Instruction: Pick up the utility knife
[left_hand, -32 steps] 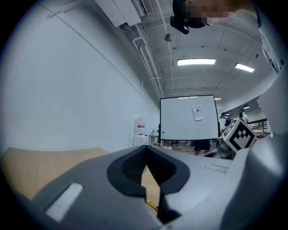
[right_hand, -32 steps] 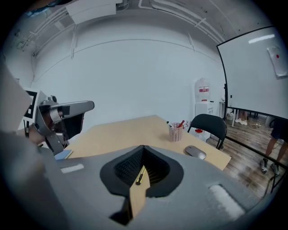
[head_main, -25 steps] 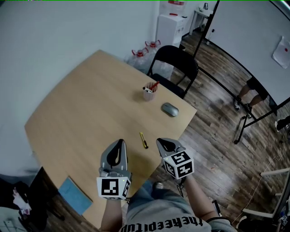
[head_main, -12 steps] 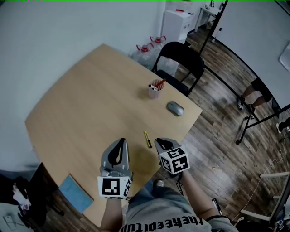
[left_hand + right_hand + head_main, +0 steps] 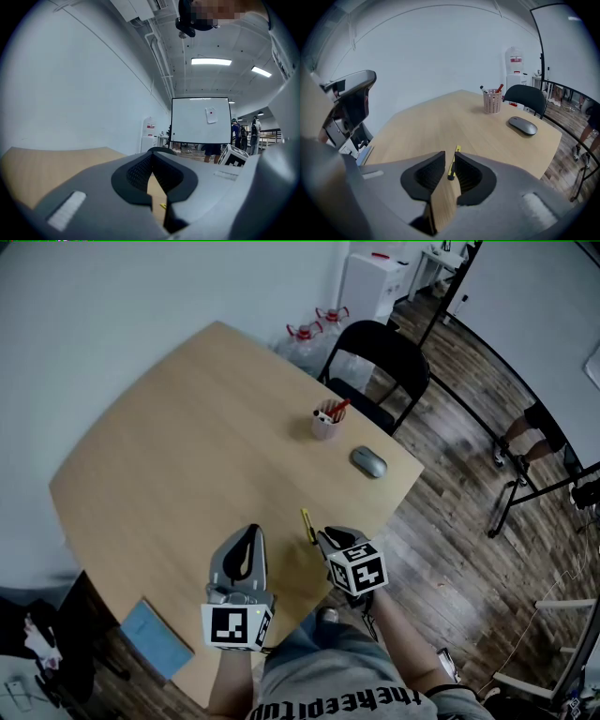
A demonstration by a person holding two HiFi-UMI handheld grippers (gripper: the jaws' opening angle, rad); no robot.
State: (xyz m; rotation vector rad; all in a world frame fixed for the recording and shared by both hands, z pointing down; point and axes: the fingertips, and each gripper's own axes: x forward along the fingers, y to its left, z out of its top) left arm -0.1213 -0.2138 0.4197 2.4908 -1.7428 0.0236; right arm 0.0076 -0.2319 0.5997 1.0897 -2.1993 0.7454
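The yellow utility knife point(image 5: 307, 524) lies flat on the wooden table point(image 5: 187, 446) near its front edge. My right gripper point(image 5: 324, 536) points down at it, tips just short of its near end. In the right gripper view the knife point(image 5: 453, 165) shows through the narrow gap of that gripper point(image 5: 449, 155). Its jaws have just been opening, stand slightly apart and do not press on the knife. My left gripper point(image 5: 246, 532) hovers level to the left of the knife, holding nothing. In the left gripper view, it point(image 5: 153, 155) has its pads meeting at the tips.
A pen cup point(image 5: 327, 421) and a grey mouse point(image 5: 369, 462) sit at the table's far right. A black chair point(image 5: 380, 357) stands beyond that corner. A blue notebook point(image 5: 157, 640) lies at the near left edge. A person's legs point(image 5: 539, 427) show by the whiteboard stand.
My right gripper has sunk toward the knife and closed in on its near end, and its jaws have parted a little. The left gripper has stayed put.
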